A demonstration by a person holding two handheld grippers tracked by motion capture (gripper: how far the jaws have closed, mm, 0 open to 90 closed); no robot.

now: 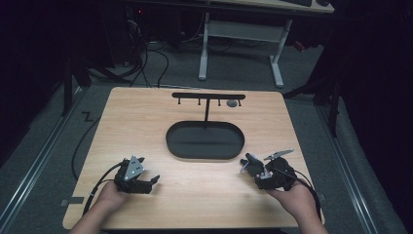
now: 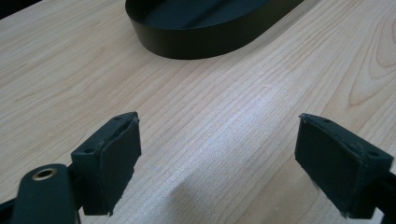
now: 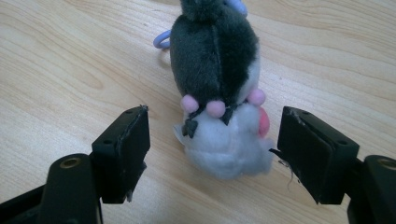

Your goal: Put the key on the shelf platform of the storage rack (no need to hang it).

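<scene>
Left gripper (image 2: pixel 217 158) released, jaws wide over bare light wooden tabletop (image 2: pixel 243 116) near front-left edge, holding nothing. Black oval tray (image 1: pixel 205 140) at centre. Right gripper (image 3: pixel 212 156) released, jaws wide either side of small grey-and-white plush toy (image 3: pixel 217 84), not touching; toy lies near front-right edge, long axis pointing away from gripper.

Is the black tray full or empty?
Empty. The high view shows the oval black tray with a bare dark floor; only the hook stand's post rises from its far side.
</scene>
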